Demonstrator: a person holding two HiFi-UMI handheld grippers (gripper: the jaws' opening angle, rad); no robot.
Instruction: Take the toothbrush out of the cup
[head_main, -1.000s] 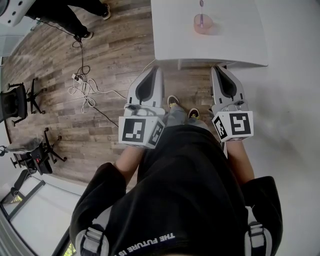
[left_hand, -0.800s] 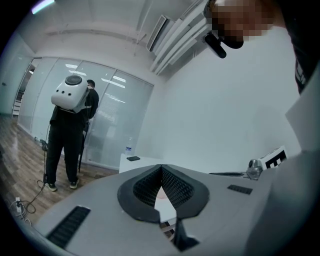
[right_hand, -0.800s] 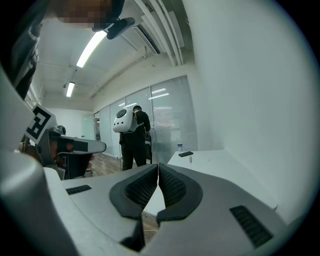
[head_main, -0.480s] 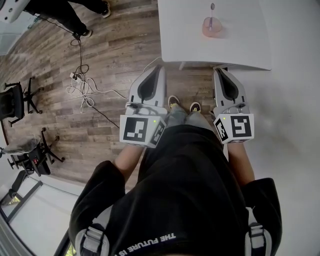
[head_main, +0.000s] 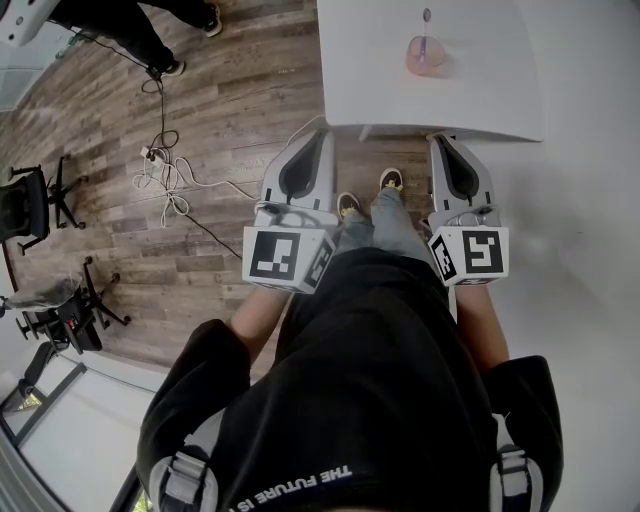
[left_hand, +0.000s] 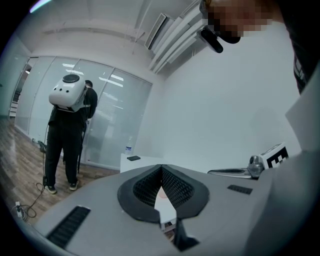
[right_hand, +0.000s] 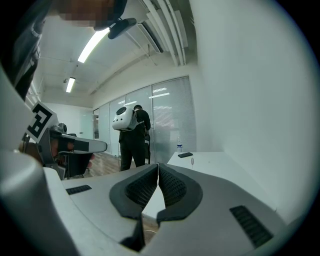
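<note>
A pink cup (head_main: 425, 57) stands near the far end of the white table (head_main: 480, 90), with a toothbrush (head_main: 426, 18) upright in it. Both grippers hover below the table's near edge, well short of the cup. My left gripper (head_main: 318, 134) points at the table's left corner, jaws shut and holding nothing. My right gripper (head_main: 441, 139) sits just under the near edge, also shut and holding nothing. In the left gripper view the left gripper (left_hand: 161, 168) has its pads pressed together. The right gripper view shows the right gripper (right_hand: 158, 166) the same way. The cup is hidden behind the jaws there.
Cables (head_main: 165, 170) and office chairs (head_main: 40, 205) sit on the wooden floor to the left. A person with a white backpack (left_hand: 70, 92) stands by a glass wall. A phone (right_hand: 185, 155) and a bottle (right_hand: 179, 147) rest at the table's far end. My feet (head_main: 390, 180) are by the table.
One foot has stepped forward toward the table, and the table and cup sit slightly lower and to the right in the view. Both grippers stay shut in the same pose.
</note>
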